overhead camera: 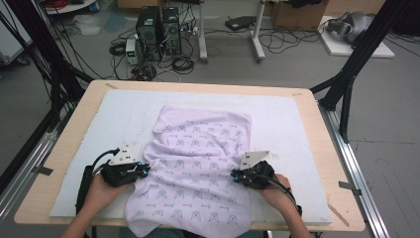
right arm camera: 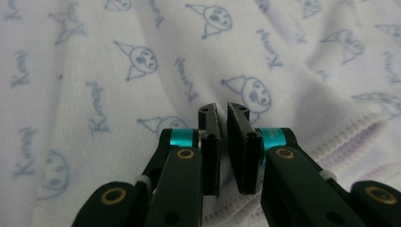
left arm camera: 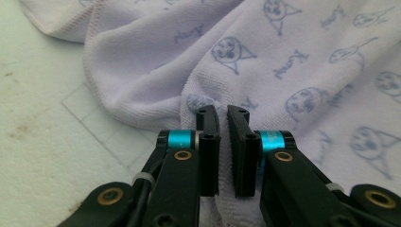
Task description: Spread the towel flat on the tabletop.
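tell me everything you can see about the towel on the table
The towel is pale lilac terry cloth printed with small blue cartoon faces and script, its edges stitched. It lies rumpled on the white mat, its near end hanging over the table's front edge. The left hand-held gripper pinches a fold at its left side, and the right hand-held gripper is closed on cloth near its right hem.

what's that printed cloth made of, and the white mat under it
Towel: looks like soft terry or microfibre, matte, with a fuzzy looped nap, stitched hem and faint blue print. Mat: probably foam or felt sheet, matte white, slightly stained, with thin grid lines; hard to say which.
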